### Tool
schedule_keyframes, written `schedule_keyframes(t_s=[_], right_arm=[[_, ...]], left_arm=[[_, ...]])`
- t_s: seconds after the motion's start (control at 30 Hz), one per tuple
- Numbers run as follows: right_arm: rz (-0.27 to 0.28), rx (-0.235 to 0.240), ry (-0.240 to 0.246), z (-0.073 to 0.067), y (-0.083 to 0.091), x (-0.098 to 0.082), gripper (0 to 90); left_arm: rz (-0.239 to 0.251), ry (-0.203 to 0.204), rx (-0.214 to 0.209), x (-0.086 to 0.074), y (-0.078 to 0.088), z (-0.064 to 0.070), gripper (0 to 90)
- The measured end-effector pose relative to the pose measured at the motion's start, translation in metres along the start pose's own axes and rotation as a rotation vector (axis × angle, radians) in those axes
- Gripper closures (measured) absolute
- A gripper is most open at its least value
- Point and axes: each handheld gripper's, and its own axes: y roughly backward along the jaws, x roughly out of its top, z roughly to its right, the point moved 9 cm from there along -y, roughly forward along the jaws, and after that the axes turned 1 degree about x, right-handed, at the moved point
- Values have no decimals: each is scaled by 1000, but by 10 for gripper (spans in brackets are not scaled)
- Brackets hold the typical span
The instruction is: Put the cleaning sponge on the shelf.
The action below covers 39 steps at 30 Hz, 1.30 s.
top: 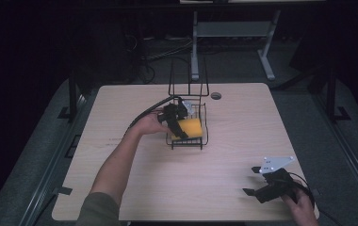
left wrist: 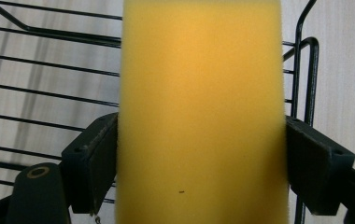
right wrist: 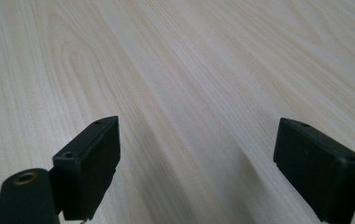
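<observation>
A yellow sponge [top: 190, 127] sits inside a black wire rack [top: 204, 139] near the middle of the table. My left gripper [top: 183, 129] is shut on the sponge [left wrist: 199, 107], whose sides press against both black jaw pads [left wrist: 94, 161]; the rack's wires [left wrist: 40, 74] run behind it. My right gripper [top: 251, 180] rests at the table's near right corner, open, with a grey three-cornered plate [top: 273, 164] on top. Between its wide-apart jaws [right wrist: 196, 168] lies only bare wood.
The light wood table [top: 243, 132] has a round cable hole [top: 215, 95] at its far edge. The rack's tall wire back [top: 188, 77] rises behind the sponge. Beyond the table stands a grey metal desk frame [top: 233, 33] on a dark floor.
</observation>
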Motion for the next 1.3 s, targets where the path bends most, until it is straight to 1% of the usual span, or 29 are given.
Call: schedule_keyframes(t_s=[0.03,0.23,0.4,0.43,0.47,0.53,0.6,0.7,0.83,0.87,1.03,1.1,1.3], right_arm=[[-1,0,1,0,0,0,144],[-2,3,5,0,-1,0,145],[-8,5,3,-1,-1,0,145],[-8,5,8,-1,-2,1,145],[-8,5,8,-1,-2,1,145],[-8,6,7,-1,-2,1,145],[-4,6,5,-1,-1,1,144],[-3,7,-1,-2,0,1,145],[-1,2,1,-4,1,0,145],[0,2,5,-3,2,0,144],[0,-12,0,-2,1,-1,144],[-1,-11,-6,-2,1,-1,145],[0,-14,-8,-1,2,-1,145]], left_arm=[[8,1,2,1,2,0,188],[21,-4,19,2,9,0,188],[32,-21,33,5,14,2,188],[27,-32,34,6,15,3,187],[27,-32,34,6,15,3,184],[24,-43,35,7,16,5,185],[24,-43,26,8,17,9,184],[19,-44,24,9,18,11,184],[27,-55,34,10,23,14,189],[28,-64,27,11,27,18,189],[30,-70,26,12,27,22,189],[16,-82,28,12,25,25,189],[16,-84,24,14,23,29,188]])
